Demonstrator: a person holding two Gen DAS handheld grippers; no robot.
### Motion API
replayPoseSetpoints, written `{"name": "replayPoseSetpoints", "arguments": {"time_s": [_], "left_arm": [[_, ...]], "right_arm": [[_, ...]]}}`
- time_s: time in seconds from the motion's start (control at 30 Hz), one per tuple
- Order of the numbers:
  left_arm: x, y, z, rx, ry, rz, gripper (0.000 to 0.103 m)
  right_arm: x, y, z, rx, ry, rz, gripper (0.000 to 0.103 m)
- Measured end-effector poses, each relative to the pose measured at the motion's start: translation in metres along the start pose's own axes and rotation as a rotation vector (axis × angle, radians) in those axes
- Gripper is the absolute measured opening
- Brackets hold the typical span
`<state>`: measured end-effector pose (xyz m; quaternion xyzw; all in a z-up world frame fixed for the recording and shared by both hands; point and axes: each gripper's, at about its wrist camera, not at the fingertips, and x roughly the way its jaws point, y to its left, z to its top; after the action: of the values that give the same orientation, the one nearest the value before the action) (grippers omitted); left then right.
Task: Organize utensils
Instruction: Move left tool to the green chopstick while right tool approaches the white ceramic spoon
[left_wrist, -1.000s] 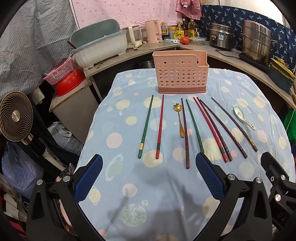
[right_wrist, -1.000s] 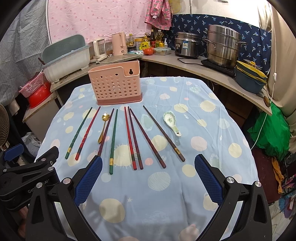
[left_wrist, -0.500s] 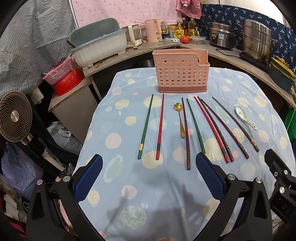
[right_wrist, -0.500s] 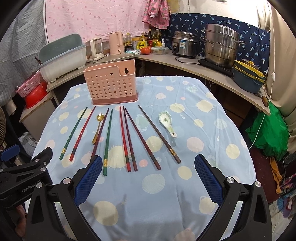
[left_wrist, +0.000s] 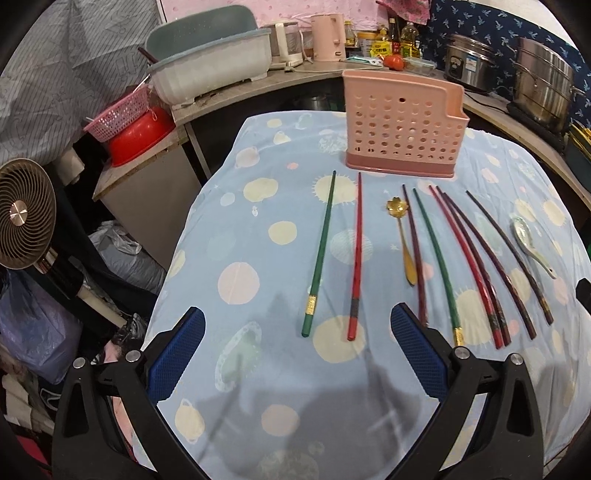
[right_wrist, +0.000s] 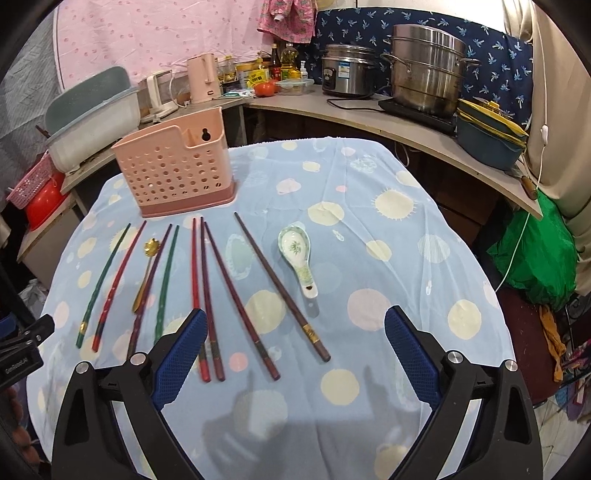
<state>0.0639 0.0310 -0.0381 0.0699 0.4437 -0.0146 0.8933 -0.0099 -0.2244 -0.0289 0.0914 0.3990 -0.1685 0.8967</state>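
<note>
A pink perforated utensil holder (left_wrist: 402, 129) (right_wrist: 173, 173) stands upright at the far side of the table. In front of it lie several chopsticks in a row: a green chopstick (left_wrist: 319, 254) (right_wrist: 103, 282) at the left, a red one (left_wrist: 356, 254) (right_wrist: 120, 284) beside it, then dark red and brown ones (left_wrist: 476, 266) (right_wrist: 236, 291). A gold spoon (left_wrist: 400, 240) (right_wrist: 144, 275) lies among them. A white ceramic spoon (left_wrist: 528, 238) (right_wrist: 298, 258) lies at the right. My left gripper (left_wrist: 295, 354) hangs open just short of the green and red chopsticks' near ends. My right gripper (right_wrist: 293, 349) is open over the brown chopsticks' near ends.
The table wears a light blue cloth with pale dots (left_wrist: 258, 280) (right_wrist: 388, 240). A fan (left_wrist: 22, 218) stands off the left edge. Counters behind hold a dish tub (left_wrist: 207, 70), a kettle (right_wrist: 201, 79) and steel pots (right_wrist: 424, 77). A green bag (right_wrist: 535, 251) sits low right.
Both grippers have moved forward and lower toward the utensils, which now look larger. The left one shifted left toward the green and red chopsticks. Both jaws stay open; no utensil has moved.
</note>
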Motion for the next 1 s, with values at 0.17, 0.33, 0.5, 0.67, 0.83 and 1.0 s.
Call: {"name": "replayPoseSetpoints", "arguments": {"time_s": [0.17, 0.33, 0.5, 0.67, 0.83, 1.0], "left_arm": [[0.028, 0.01, 0.006, -0.021, 0.04, 0.0, 0.096], [0.054, 0.013, 0.007, -0.014, 0.071, -0.005, 0.095], [0.08, 0.011, 0.004, 0.0, 0.12, -0.017, 0.082], [0.092, 0.013, 0.0, -0.002, 0.16, -0.052, 0.064], [0.092, 0.011, -0.005, 0.011, 0.161, -0.072, 0.056], [0.087, 0.007, -0.008, 0.02, 0.164, -0.107, 0.029]], "right_arm": [[0.017, 0.0, 0.006, 0.002, 0.009, -0.001, 0.092], [0.035, 0.002, 0.01, -0.001, 0.023, -0.005, 0.092], [0.052, 0.003, 0.015, 0.006, 0.039, -0.006, 0.09], [0.065, 0.004, 0.018, 0.011, 0.053, -0.006, 0.089], [0.069, 0.007, 0.016, 0.005, 0.06, -0.005, 0.089], [0.07, 0.005, 0.014, 0.013, 0.067, 0.002, 0.086]]}}
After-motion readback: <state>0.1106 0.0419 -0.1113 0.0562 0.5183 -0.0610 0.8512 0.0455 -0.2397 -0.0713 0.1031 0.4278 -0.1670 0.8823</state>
